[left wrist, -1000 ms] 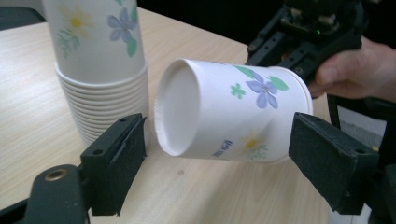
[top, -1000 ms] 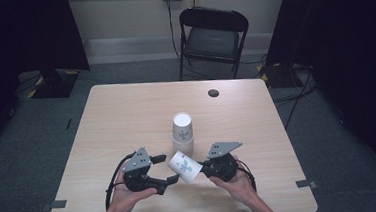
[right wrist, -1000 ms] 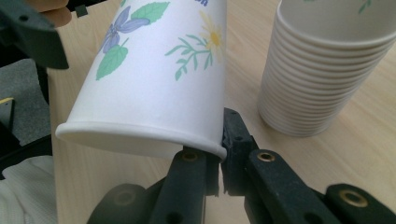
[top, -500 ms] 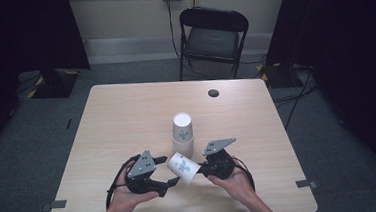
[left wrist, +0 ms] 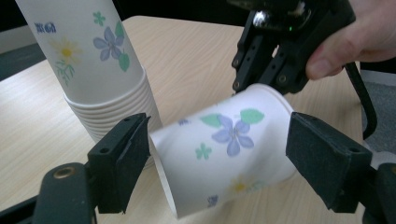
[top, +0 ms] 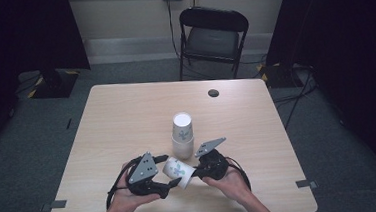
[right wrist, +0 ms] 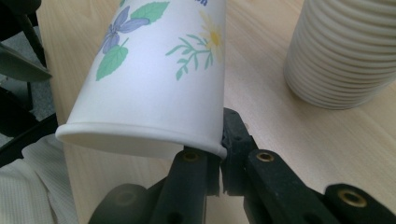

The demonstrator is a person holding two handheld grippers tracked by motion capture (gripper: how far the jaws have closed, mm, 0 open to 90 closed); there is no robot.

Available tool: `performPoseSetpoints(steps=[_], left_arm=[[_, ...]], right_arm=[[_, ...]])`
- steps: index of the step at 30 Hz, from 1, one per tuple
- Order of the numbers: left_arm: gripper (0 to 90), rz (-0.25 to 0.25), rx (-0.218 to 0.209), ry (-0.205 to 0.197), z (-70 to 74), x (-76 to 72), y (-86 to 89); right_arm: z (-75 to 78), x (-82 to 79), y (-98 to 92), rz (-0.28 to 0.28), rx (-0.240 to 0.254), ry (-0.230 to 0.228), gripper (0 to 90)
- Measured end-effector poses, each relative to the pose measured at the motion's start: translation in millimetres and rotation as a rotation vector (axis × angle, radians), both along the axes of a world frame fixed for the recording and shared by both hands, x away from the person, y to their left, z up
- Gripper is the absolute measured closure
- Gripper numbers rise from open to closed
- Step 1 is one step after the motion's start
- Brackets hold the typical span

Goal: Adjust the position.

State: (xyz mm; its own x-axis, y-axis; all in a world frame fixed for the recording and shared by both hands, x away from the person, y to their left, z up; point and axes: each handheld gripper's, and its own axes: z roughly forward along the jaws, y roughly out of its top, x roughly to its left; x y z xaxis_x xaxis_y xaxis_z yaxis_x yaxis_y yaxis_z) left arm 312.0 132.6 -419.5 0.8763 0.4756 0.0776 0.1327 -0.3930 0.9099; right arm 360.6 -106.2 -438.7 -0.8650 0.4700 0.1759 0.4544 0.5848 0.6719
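A white paper cup (top: 178, 170) printed with flowers lies tilted on its side, low over the table's front. My right gripper (top: 197, 173) is shut on its rim, as the right gripper view shows, with the jaws (right wrist: 220, 161) pinching the rim of the cup (right wrist: 159, 79). My left gripper (top: 169, 171) comes in from the left. Its jaws have just been opening. In the left gripper view the cup (left wrist: 224, 154) lies between them, undented, and my left gripper (left wrist: 219, 158) is open around it. A stack of upturned cups (top: 182, 134) stands just behind.
The wooden table (top: 126, 115) has a small black round disc (top: 213, 92) near its far edge. A black folding chair (top: 211, 34) stands beyond the table. The cup stack (left wrist: 93, 60) (right wrist: 345, 56) stands close to both grippers.
Hands and cup stay almost where they were. The left gripper has edged slightly in around the cup.
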Motion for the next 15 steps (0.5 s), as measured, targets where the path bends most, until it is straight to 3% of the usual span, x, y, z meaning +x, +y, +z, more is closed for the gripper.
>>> performPoseSetpoints(steps=[2,8,15], left_arm=[[20.9,-0.017,0.003,-0.001,0.4,-0.4,-0.9],[20.2,-0.05,0.064,-0.039,-3.7,-6.6,-9.9],[17.2,-0.068,0.077,-0.043,-7.3,-7.8,-14.1]], right_arm=[[-1.1,0.1,1.5,0.008,-0.004,0.003,88.2],[-2.5,0.2,3.8,-0.001,-0.007,0.007,88.2],[-2.7,-0.7,4.9,0.002,-0.016,0.011,88.1]])
